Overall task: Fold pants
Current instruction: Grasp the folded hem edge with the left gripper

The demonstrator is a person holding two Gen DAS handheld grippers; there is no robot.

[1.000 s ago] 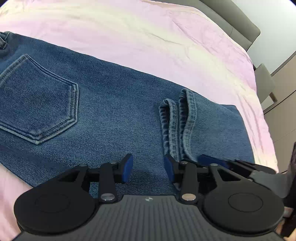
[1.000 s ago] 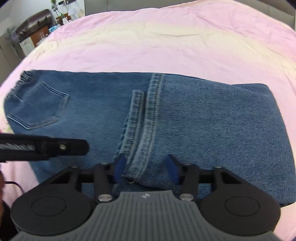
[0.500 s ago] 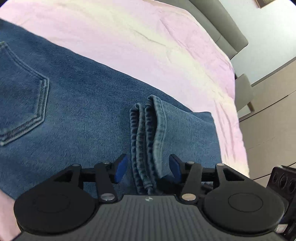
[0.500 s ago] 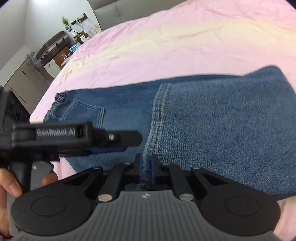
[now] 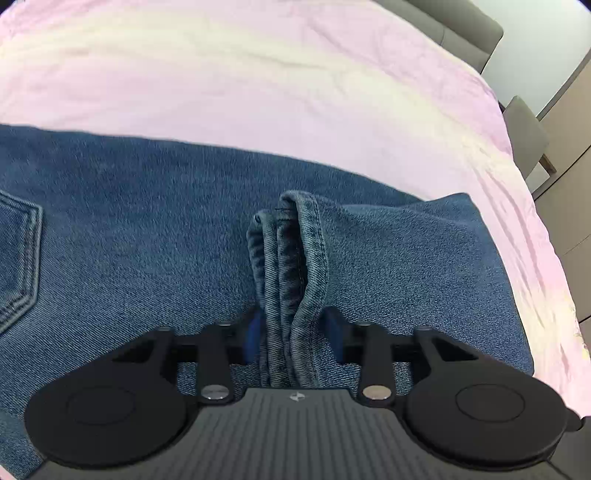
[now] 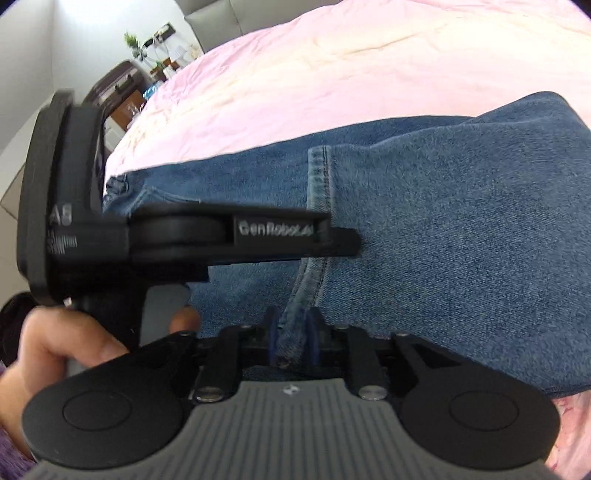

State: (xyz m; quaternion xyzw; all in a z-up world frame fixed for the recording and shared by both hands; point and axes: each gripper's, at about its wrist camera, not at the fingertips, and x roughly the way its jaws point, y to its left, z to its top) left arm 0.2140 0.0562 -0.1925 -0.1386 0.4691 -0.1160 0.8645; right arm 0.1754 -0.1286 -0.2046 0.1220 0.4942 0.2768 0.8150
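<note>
Blue denim pants (image 5: 129,236) lie folded on a pink bedsheet (image 5: 258,74), leg ends laid over the seat part. The hems (image 5: 291,258) stand bunched up between the fingers of my left gripper (image 5: 293,334), whose jaws are closing on them with a small gap on the right. My right gripper (image 6: 291,341) is shut on the near corner of the hem (image 6: 317,177). The pants also show in the right wrist view (image 6: 461,240), with the left gripper's black body (image 6: 184,236) crossing over them.
A back pocket (image 5: 18,258) shows at the left. The bed's grey headboard (image 5: 454,33) and a chair (image 5: 524,133) stand at the right. A hand (image 6: 66,339) holds the left gripper. A cabinet with clutter (image 6: 147,81) stands beyond the bed.
My left gripper moved over the hems and narrowed around them. My right gripper shut on the hem corner and lifted it, and the left gripper came in close beside it.
</note>
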